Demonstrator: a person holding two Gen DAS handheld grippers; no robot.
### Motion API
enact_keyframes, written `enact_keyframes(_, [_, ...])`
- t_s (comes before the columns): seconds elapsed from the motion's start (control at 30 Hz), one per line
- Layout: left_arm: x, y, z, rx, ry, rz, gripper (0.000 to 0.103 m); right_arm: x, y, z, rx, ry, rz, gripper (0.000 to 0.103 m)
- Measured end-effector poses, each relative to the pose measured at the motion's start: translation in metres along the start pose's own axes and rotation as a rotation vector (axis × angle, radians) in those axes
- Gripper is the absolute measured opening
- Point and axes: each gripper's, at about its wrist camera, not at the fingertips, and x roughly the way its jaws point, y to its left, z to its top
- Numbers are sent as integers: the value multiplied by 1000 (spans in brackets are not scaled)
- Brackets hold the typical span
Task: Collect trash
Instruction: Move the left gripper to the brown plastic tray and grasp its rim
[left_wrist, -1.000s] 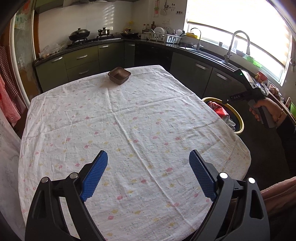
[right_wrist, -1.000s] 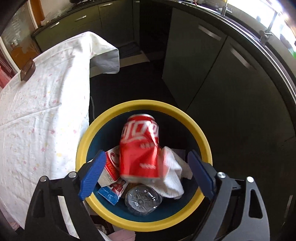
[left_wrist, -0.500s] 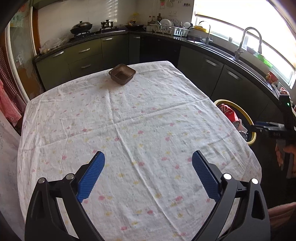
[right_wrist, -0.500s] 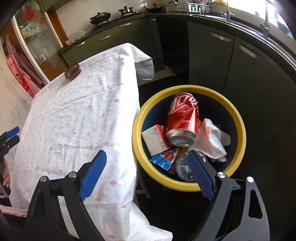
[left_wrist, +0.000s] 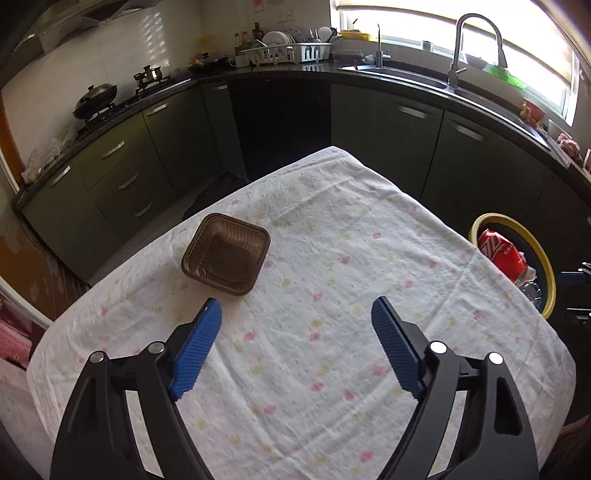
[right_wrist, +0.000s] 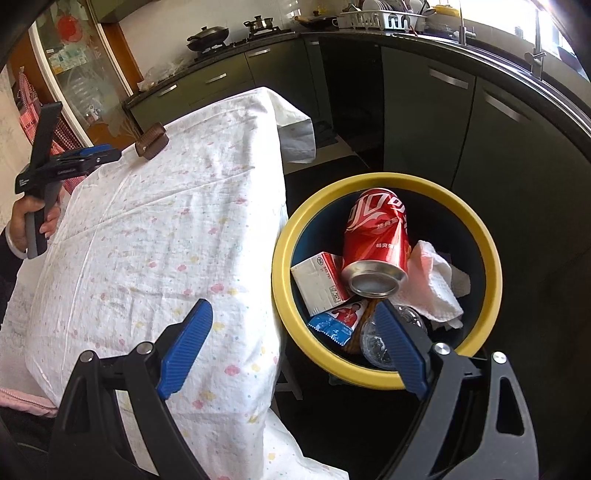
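A brown plastic tray (left_wrist: 226, 254) lies on the white flowered tablecloth (left_wrist: 332, 295); it also shows far off in the right wrist view (right_wrist: 152, 141). My left gripper (left_wrist: 295, 325) is open and empty, just short of the tray. A yellow-rimmed bin (right_wrist: 384, 380) stands on the floor beside the table; it also shows in the left wrist view (left_wrist: 546, 266). It holds a red can (right_wrist: 380, 236), a white carton (right_wrist: 320, 282), a tissue (right_wrist: 436, 288), a wrapper and a bottle. My right gripper (right_wrist: 293, 325) is open and empty above the bin's near rim.
Dark green cabinets (left_wrist: 461, 155) and a black counter with a sink and tap (left_wrist: 458, 48) run around the room. A stove with a wok (left_wrist: 96, 99) is at the far left. The dark floor (right_wrist: 332, 140) lies between table and cabinets.
My left gripper has moved forward across the table towards the brown tray. My right gripper has pulled back from over the bin; the red can has dropped and settled in it.
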Motion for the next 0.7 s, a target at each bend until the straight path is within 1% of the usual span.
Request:
enact_keyframes(0.03, [7, 1, 3, 10, 8, 1, 79, 2, 1, 1, 1, 3, 3, 85])
enact_keyframes(0.13, [32, 4, 14, 46, 41, 7, 73, 9, 2, 4, 3, 12, 10, 85])
enact_keyframes(0.17, [38, 3, 15, 56, 48, 15, 69, 10, 3, 5, 3, 15, 11, 85])
enact_keyframes(0.27, [55, 8, 22, 77, 62, 44, 68, 14, 5, 8, 0, 18, 18, 85])
enact_keyframes(0.33, [62, 12, 26, 85, 62, 52, 68, 15, 6, 11, -1, 18, 22, 85])
enact_keyframes(0.37, [65, 12, 27, 89, 63, 52, 66, 16, 7, 12, -2, 19, 23, 85])
enact_keyframes(0.5, [78, 15, 30, 99, 86, 37, 53, 20, 9, 15, -5, 24, 28, 85])
enact_keyframes(0.57, [81, 14, 30, 106, 94, 27, 48, 21, 10, 16, -7, 26, 31, 85])
enact_keyframes(0.7, [85, 17, 30, 112, 97, 31, 38, 22, 13, 18, -10, 30, 41, 85])
